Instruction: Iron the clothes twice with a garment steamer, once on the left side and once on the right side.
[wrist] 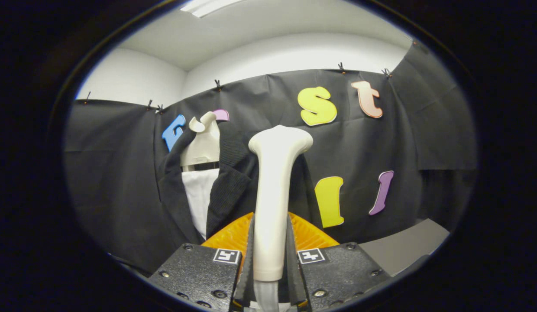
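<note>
The white garment steamer [275, 195] is held upright, clamped at its handle between both fingers of the tool [270, 260], with its head raised just right of the dark jacket [227, 182] hung over a white shirt [199, 199].

Jacket [227, 182]: right side hidden behind steamer [273, 195]. Hose below steamer: cut off between gripper [268, 260] fingers. Hanger [203, 143]: partly covered by collar.
</note>
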Motion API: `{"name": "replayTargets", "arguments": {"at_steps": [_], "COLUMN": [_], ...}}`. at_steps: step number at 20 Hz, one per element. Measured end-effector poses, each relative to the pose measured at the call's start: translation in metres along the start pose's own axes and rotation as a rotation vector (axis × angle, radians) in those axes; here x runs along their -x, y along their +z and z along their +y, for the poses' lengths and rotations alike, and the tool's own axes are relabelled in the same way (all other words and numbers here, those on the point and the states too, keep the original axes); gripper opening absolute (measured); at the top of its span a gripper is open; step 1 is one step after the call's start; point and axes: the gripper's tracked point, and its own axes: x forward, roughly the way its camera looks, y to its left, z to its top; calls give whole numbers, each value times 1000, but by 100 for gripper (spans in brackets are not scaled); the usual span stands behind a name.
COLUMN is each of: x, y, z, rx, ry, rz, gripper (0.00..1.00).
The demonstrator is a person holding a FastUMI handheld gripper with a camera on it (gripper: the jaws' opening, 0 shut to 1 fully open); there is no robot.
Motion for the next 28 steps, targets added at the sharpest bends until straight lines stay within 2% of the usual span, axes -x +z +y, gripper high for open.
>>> {"name": "replayTargets", "arguments": {"at_steps": [10, 28], "x": [24, 58], "y": [-28, -136], "z": [16, 39], "rx": [18, -3], "ry": [41, 55], "rz": [43, 226], "gripper": [35, 35]}}
